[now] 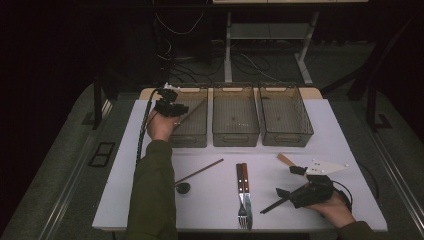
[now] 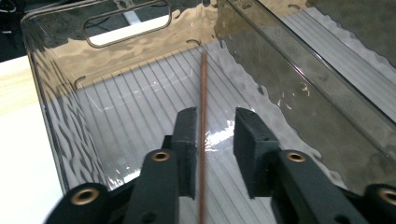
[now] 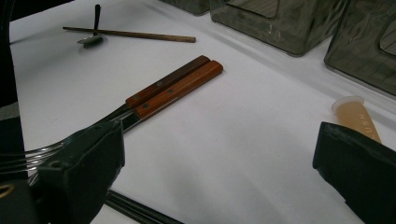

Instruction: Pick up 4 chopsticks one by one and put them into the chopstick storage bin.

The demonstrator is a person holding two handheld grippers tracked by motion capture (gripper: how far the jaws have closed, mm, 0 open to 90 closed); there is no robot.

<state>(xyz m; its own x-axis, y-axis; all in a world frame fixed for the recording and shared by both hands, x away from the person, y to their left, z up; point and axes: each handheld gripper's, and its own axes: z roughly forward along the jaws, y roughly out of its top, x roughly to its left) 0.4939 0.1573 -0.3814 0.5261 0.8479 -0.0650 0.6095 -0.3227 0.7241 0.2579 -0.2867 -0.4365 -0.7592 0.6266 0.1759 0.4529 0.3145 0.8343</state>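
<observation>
Over the left bin [image 2: 56, 121] at the table's far edge, the left gripper [image 2: 217, 140] stands narrowly parted around an unclamped chopstick [image 2: 203, 93], which may tip against the bin's rim, while the right gripper [image 3: 219, 177] gapes wide, empty.

Glossy smoky plastic bin [image 2: 140, 42] – ribbed floor; thin matt wooden chopstick [image 2: 203, 116].
</observation>
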